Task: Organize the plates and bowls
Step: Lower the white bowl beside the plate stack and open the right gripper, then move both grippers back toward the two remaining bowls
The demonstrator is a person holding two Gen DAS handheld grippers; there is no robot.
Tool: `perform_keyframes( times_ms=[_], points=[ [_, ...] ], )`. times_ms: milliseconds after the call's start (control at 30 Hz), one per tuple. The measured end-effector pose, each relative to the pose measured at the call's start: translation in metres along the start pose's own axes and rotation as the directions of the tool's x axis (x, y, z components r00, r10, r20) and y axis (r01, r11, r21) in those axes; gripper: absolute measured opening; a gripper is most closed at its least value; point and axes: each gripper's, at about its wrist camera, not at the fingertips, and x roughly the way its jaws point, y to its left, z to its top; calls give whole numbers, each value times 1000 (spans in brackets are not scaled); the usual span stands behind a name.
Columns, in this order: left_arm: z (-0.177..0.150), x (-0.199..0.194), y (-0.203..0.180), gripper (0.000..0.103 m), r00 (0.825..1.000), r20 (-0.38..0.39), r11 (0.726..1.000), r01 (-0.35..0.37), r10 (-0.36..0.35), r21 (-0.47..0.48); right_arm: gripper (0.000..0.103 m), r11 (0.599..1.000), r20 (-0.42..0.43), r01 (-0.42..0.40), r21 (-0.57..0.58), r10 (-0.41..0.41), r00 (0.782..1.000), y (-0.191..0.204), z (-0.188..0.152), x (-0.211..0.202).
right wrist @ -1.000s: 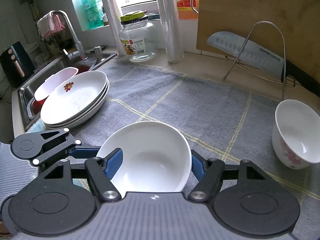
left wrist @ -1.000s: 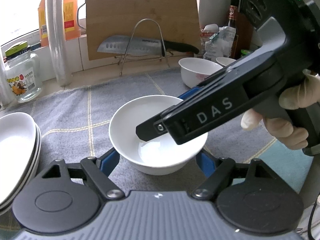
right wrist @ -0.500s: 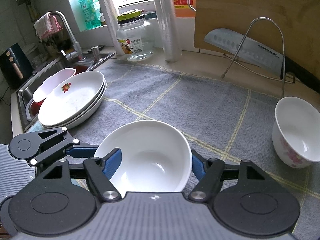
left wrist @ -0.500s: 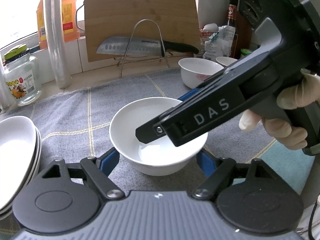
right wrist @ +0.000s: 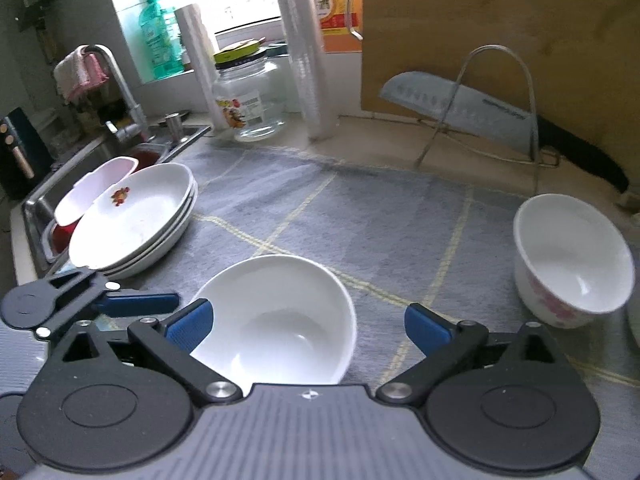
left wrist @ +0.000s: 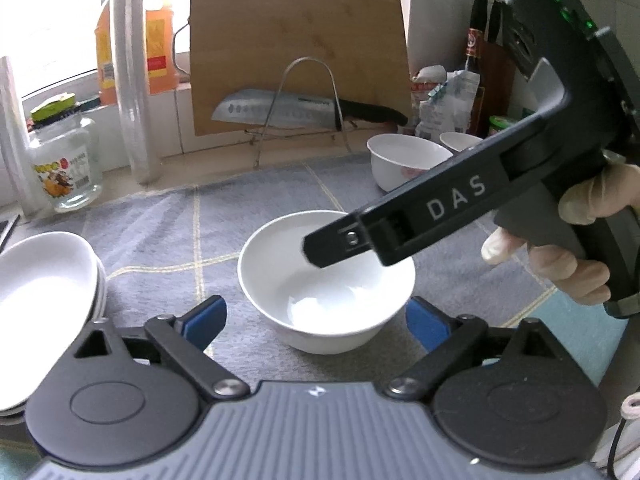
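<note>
On the worktop (right wrist: 360, 168), over a grey checked mat (right wrist: 360, 220): 1 plain white bowl (left wrist: 326, 280), empty, sitting on the mat at centre. Left claw (left wrist: 316, 320) has just been opening; its blue pads (left wrist: 204, 318) stand either side of the bowl, clear of its wall, nothing gripped. Right claw (right wrist: 306, 324) also open, pads spread; the left pad overlaps the bowl rim in its own view, contact cannot be told, the right pad is clearly apart. In the left view the right claw reaches in over the bowl, held by a gloved hand (left wrist: 568, 248).

Bowls counted: 3 in the left view. The plain one, 1 floral bowl (left wrist: 404, 160) well apart at the mat's far right, empty, and 1 more bowl (left wrist: 460, 142) behind it, mostly hidden.

Plates: 1 stack of deep white plates (right wrist: 136, 220) at the mat's left edge by the sink (right wrist: 40, 200); about 3 rims show, exact count unclear. Top plate has a small red print, otherwise empty. 1 pinkish dish (right wrist: 96, 188) leans at the sink edge behind the stack.

Other: 1 glass jar (right wrist: 250, 100) with lid, looks empty; 1 cleaver (left wrist: 280, 110) on a wire rack (left wrist: 304, 108) before 1 upright wooden cutting board (left wrist: 296, 48).
</note>
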Motion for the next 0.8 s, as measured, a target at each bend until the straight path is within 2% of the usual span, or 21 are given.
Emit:
perform_keyframes(
  times_ms=[233, 500, 667, 800],
  points=[
    [4, -14, 2, 99, 999, 2, 999, -38, 38, -30, 103, 996, -7, 88, 22, -88, 996, -2, -4, -11],
    [9, -30, 10, 99, 998, -11, 996, -66, 65, -61, 103, 980, -10, 191, 47, -191, 982, 1, -11, -29],
    [14, -35, 12, 99, 999, -5, 998, -42, 42, -49, 103, 964, -5, 256, 74, -256, 967, 3, -20, -43],
    [20, -32, 9, 99, 1000, 2, 1000, 11, -11, -26, 103, 950, -2, 296, 98, -297, 955, 1, -31, -56]
  ],
)
